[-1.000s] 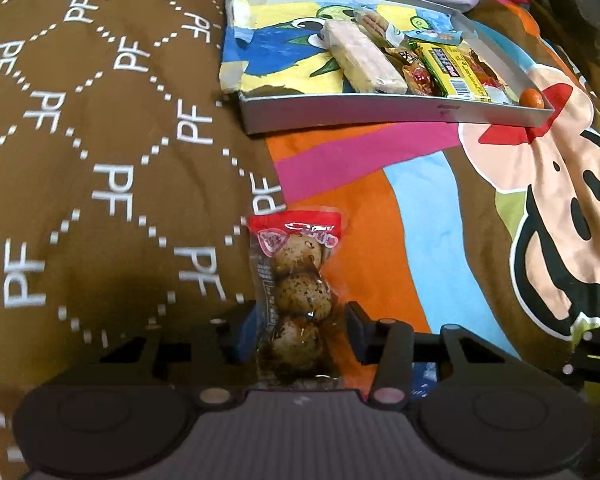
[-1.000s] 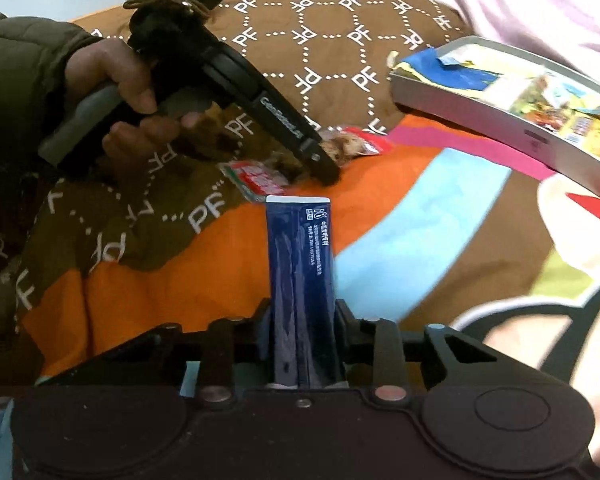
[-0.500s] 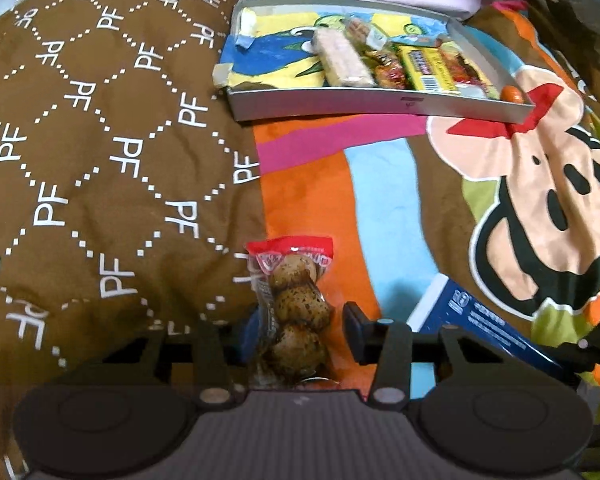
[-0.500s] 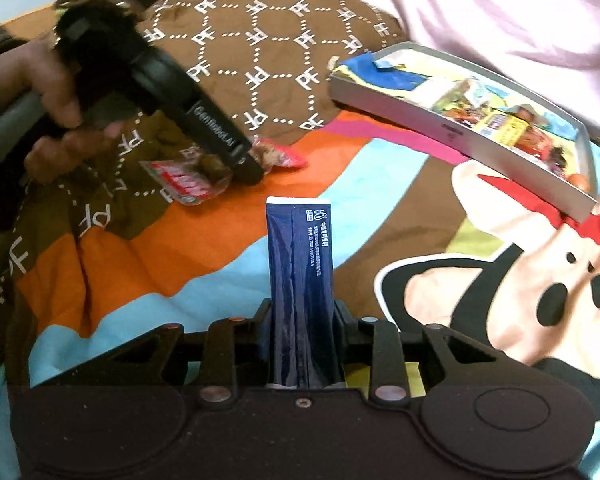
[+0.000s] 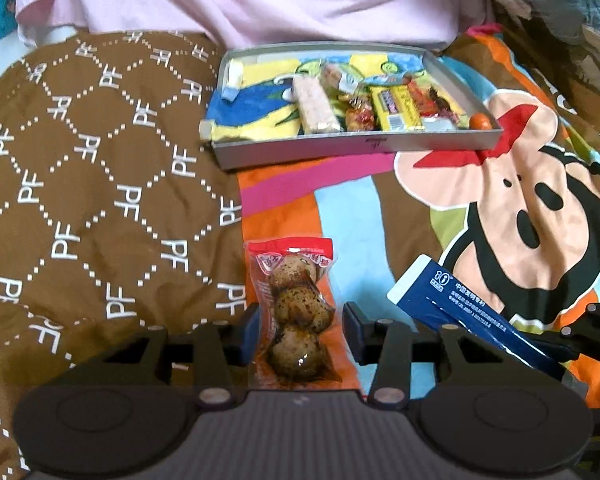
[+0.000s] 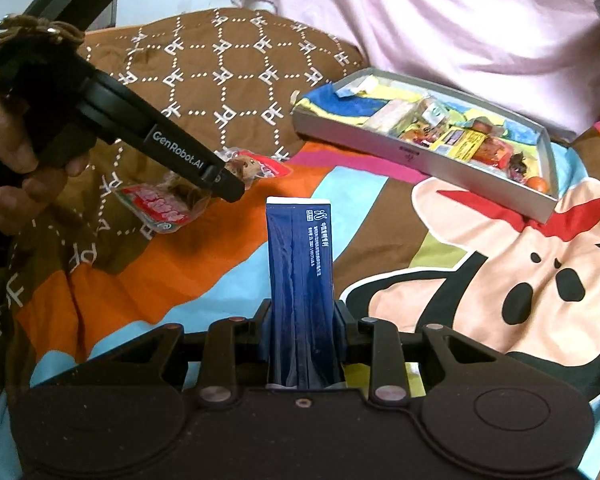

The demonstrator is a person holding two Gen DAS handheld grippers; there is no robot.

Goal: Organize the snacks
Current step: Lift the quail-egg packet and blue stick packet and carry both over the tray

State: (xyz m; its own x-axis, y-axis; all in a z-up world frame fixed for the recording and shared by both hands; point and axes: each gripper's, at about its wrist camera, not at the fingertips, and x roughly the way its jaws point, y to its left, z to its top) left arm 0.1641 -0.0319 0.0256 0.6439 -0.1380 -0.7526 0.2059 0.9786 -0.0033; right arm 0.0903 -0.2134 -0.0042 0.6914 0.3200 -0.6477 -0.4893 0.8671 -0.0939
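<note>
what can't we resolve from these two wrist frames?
- Left gripper: left wrist view shows a gap beside the quail egg pack; whether it is clamped is unclear.
- Blue sachet: small print too small to read; lower end hidden by the right gripper body.
- Red snack packet: partly hidden behind the left gripper in the right wrist view.
- Tray snacks: overlapping, labels blurred.

Two grippers: the left gripper [image 5: 300, 320] and the right gripper [image 6: 302, 316]. One dark blue sachet [image 6: 302, 276]. One clear egg packet [image 5: 296, 312] containing three speckled eggs. One red snack packet [image 6: 156, 208] on the bedspread [image 5: 100, 184]. One grey tray [image 5: 356, 146] of assorted wrapped snacks, too jumbled to count.
</note>
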